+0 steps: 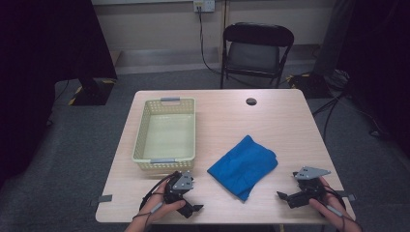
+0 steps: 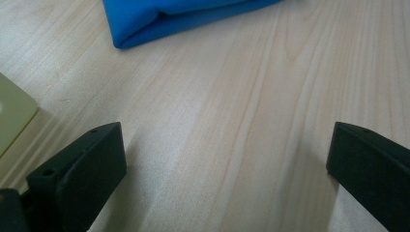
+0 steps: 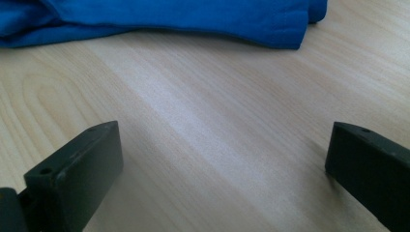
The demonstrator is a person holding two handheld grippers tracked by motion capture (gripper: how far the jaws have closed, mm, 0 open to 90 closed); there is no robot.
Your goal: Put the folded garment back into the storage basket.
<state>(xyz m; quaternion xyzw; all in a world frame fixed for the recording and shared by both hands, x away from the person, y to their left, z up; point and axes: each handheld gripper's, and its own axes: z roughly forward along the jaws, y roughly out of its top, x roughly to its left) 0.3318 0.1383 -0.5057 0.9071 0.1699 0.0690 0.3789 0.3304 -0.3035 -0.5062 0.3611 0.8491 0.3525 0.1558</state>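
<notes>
A folded blue cloth lies on the wooden table, right of centre. A pale yellow mesh basket stands empty to its left. My left gripper rests near the table's front edge, just below the basket, jaws wide apart with nothing between them. In the left gripper view the cloth lies ahead and the basket's corner is at the left. My right gripper sits at the front right, open and empty, pointing left toward the cloth.
A black folding chair stands behind the table's far edge. A small dark round hole marks the tabletop near the back. Cables run on the grey floor at the right. Bare wood lies between both grippers and the cloth.
</notes>
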